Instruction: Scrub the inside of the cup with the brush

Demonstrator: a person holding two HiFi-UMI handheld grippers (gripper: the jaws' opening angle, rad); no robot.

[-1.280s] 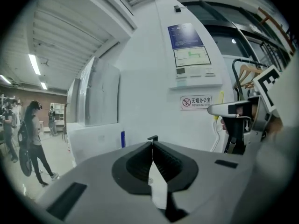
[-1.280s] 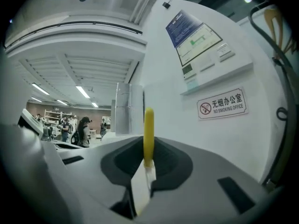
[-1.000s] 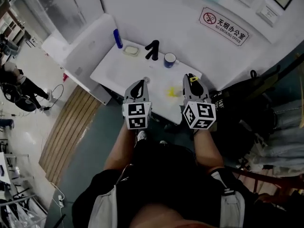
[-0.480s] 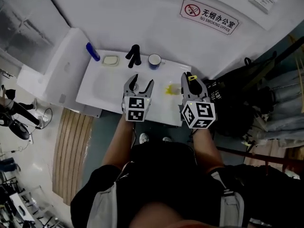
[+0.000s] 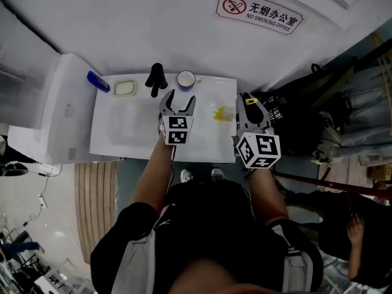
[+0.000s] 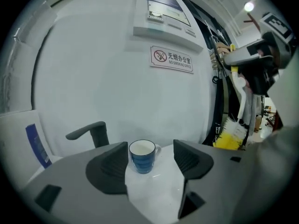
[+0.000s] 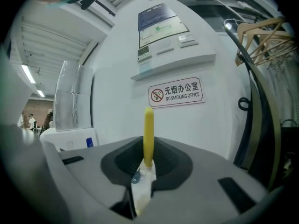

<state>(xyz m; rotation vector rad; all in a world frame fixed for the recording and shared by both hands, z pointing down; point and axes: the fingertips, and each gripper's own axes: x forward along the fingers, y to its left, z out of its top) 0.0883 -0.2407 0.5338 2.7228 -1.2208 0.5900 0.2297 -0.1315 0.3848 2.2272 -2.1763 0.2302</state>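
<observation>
A blue cup (image 5: 185, 78) with a white inside (image 6: 142, 155) stands upright at the back of the white counter (image 5: 122, 136). My left gripper (image 5: 179, 101) hovers just short of it. Its jaws are opening with nothing between them, and the cup shows a little ahead in the gap. My right gripper (image 5: 247, 101) is shut on the brush's yellow handle (image 7: 148, 134), which sticks up between the jaws. The yellow and white bristle head (image 5: 221, 113) hangs over the counter's right side, and the left gripper view shows it too (image 6: 230, 135).
A black tap (image 5: 156, 78) stands just left of the cup. A soap dish (image 5: 124, 89) and a blue bottle (image 5: 98, 81) lie further left. Dark bags and hangers (image 5: 294, 115) crowd the right side. A no-smoking sign (image 5: 260, 14) hangs on the wall behind.
My left gripper's jaws went from shut to wide apart, and it moved forward towards the cup. The right gripper kept its hold on the brush.
</observation>
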